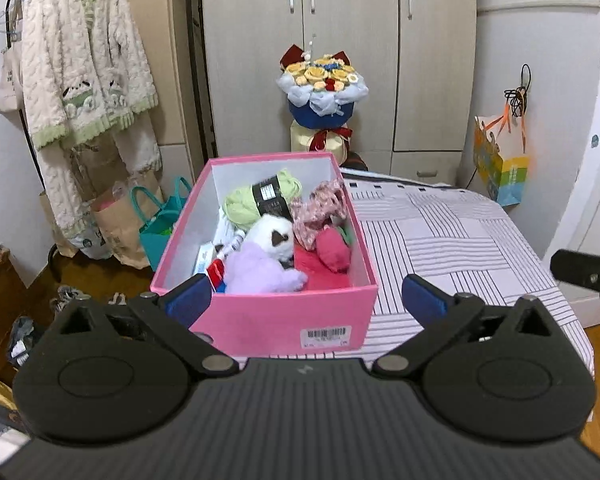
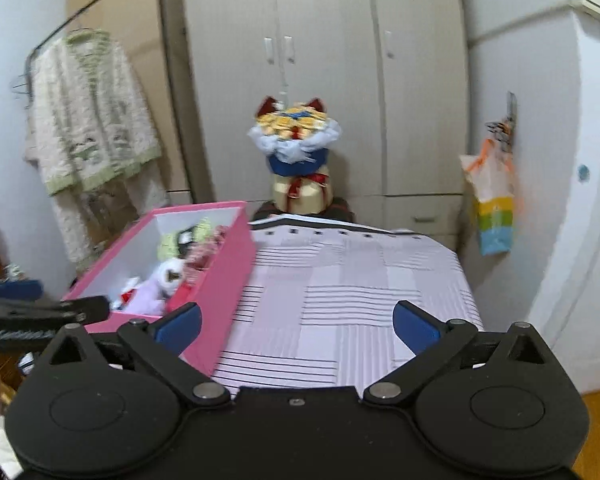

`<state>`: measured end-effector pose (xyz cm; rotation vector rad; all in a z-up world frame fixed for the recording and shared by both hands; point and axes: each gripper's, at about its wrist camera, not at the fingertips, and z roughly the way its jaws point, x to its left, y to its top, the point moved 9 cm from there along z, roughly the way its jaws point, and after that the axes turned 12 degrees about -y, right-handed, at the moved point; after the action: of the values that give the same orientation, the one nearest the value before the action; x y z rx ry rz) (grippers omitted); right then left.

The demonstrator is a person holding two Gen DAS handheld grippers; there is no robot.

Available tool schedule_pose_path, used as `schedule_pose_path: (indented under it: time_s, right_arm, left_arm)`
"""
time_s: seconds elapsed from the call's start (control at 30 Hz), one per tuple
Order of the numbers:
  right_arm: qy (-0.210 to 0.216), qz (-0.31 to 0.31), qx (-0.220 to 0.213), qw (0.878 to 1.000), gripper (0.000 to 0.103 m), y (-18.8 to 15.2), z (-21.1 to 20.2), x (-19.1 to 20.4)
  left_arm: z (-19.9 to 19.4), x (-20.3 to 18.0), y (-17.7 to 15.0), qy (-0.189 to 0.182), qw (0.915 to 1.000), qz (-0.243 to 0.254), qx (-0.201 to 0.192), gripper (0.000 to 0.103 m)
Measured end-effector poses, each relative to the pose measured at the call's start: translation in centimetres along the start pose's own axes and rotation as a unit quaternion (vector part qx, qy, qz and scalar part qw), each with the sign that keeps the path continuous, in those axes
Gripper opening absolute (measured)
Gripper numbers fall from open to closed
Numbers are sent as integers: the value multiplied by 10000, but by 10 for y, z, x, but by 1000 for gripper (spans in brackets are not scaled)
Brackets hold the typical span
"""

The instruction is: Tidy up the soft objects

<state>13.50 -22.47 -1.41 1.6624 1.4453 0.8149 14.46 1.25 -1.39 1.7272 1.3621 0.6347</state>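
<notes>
A pink box (image 1: 284, 320) (image 2: 228, 280) stands on the striped bed cover (image 1: 452, 240) (image 2: 360, 280). Inside lie a green yarn skein (image 1: 256, 200), a white and lilac plush toy (image 1: 264, 260), a floral fabric piece (image 1: 320, 208), a red soft item (image 1: 332, 252) and a few small packets. My left gripper (image 1: 306, 298) is open just before the box's near wall, nothing between its blue pads. My right gripper (image 2: 296, 326) is open above the cover to the right of the box, empty. Each gripper shows at the other view's edge.
A wardrobe (image 1: 340, 40) stands behind the bed, with a flower bouquet (image 1: 320, 88) in front of it. A knitted cardigan (image 1: 84, 64) hangs on a rack at left, bags (image 1: 156, 224) below it. A colourful paper bag (image 1: 500, 168) hangs on the right wall.
</notes>
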Motion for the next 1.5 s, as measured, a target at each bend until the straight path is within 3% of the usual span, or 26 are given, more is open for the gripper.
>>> schedule_pose_path:
  time_s: [0.33, 0.67, 0.9, 1.5]
  right_arm:
    - [1, -10, 206, 9998, 103, -24, 4, -1]
    - [-188, -285, 24, 9994, 103, -29, -6, 8]
    - [-318, -409, -94, 9986, 103, -33, -6, 11]
    - [-497, -278, -312, 9979, 103, -33, -16, 6]
  left_arm:
    - [6, -7, -22, -46, 9999, -11, 140, 103]
    - [2, -12, -25, -100, 9998, 148, 41, 103]
    - [-7, -17, -24, -36, 9986, 432, -319, 103]
    - [-8, -16, -34, -85, 9988, 365, -299, 103]
